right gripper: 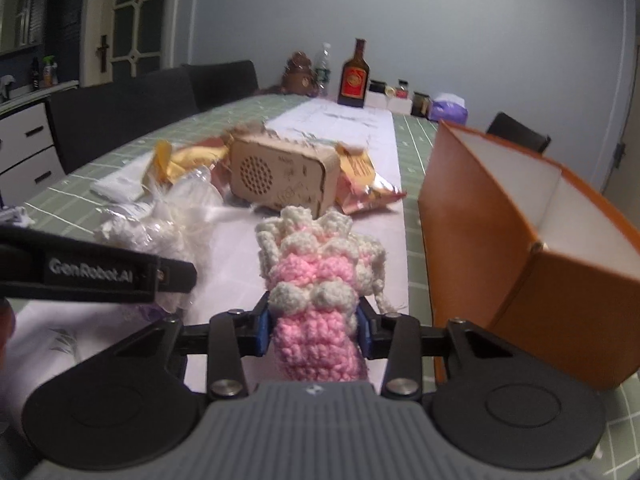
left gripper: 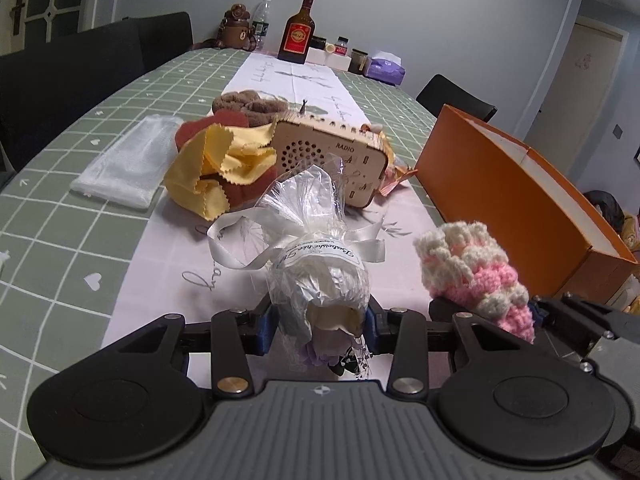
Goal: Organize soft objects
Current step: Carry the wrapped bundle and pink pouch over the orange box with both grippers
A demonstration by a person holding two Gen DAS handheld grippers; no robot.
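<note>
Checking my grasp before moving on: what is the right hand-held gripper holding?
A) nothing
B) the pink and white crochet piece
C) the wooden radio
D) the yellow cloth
B: the right hand-held gripper is closed on the pink and white crochet piece.

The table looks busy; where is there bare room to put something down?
The white runner is bare between the wooden radio and the liquor bottle. Green cloth left of the clear bag is bare too. It is crowded around the radio: yellow cloth, brown towel, snack packet.
</note>
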